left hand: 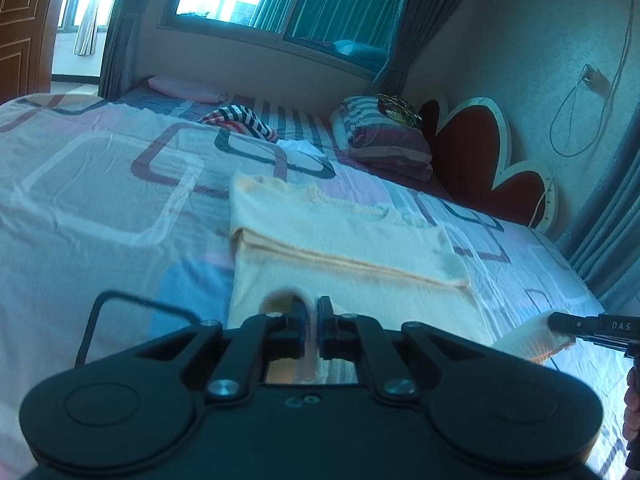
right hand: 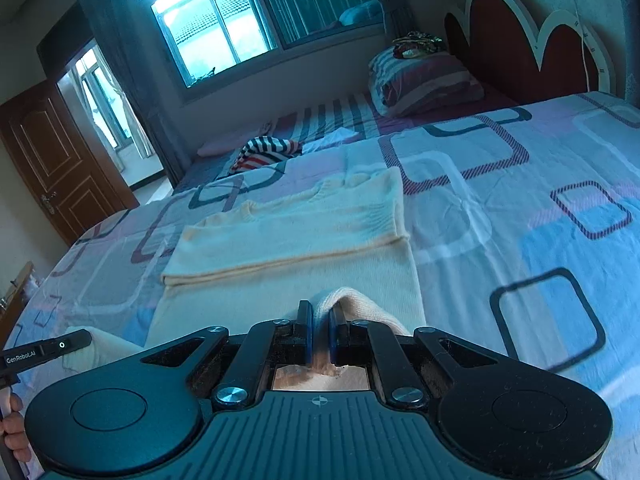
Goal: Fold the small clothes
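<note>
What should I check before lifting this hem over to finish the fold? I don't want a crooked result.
1. Left claw shut on cream sweater hem: ok.
2. Right claw shut on the hem: ok.
3. Both claws holding the same near edge: ok.
4. Sleeves folded flat across the body: ok.
5. Bedsheet past the collar free of the striped garment: ok.
6. Grips hold every layer: cannot tell.
</note>
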`<state>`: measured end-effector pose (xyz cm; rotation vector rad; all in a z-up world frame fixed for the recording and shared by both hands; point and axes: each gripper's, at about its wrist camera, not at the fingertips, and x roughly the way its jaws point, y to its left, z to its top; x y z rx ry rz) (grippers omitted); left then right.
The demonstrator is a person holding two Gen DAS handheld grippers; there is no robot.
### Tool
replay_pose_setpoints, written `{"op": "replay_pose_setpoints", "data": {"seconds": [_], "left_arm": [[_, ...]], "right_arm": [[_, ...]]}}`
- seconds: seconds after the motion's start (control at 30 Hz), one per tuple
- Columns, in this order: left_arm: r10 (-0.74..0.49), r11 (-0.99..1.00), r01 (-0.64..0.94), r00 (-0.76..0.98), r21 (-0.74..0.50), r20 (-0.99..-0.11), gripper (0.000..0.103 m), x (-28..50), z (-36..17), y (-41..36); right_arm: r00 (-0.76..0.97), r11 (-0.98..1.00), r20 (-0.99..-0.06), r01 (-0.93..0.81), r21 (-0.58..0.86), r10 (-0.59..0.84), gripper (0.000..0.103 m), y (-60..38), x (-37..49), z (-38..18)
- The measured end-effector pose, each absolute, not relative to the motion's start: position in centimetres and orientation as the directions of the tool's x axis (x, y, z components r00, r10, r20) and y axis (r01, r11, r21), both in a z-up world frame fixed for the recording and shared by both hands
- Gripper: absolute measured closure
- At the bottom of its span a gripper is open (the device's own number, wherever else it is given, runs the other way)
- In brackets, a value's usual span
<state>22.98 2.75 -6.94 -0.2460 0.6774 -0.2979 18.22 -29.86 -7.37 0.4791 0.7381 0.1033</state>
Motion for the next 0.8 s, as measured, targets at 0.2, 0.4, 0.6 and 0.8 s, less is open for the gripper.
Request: {"op": "replay_pose_setpoints", "data": {"seconds": [0.2,0.4,0.6,0.8], "left_arm": [[-0.335,0.932,0.184,0.762,-0.311,-0.555,0.099,26.4,-7.0,1.6],[-0.309,0.939,0.16,0.781,-0.305,-0.542,0.099,29.5,-7.5,0.6],[-0.287,0.944,0.139,0.793,-0.299,-0.538,0.099,32.5,-7.7,0.1],[-0.267,0.949,0.121,0.803,-0.292,-0.534,0.099,35.4,-7.9,-0.2]], "right_arm": [[0.747,0.884,-0.615,0.079,0.46,0.253,0.096,-30.7,22.0,-7.8],[0.753,0.875,-0.608,0.091,0.476,0.252,0.096,-31.4,25.5,-8.7],[0.756,0.876,-0.606,0.092,0.474,0.249,0.096,-32.1,29.2,-9.3],[0.756,0.857,-0.605,0.118,0.501,0.25,0.096,-33.5,32.7,-10.3]]}}
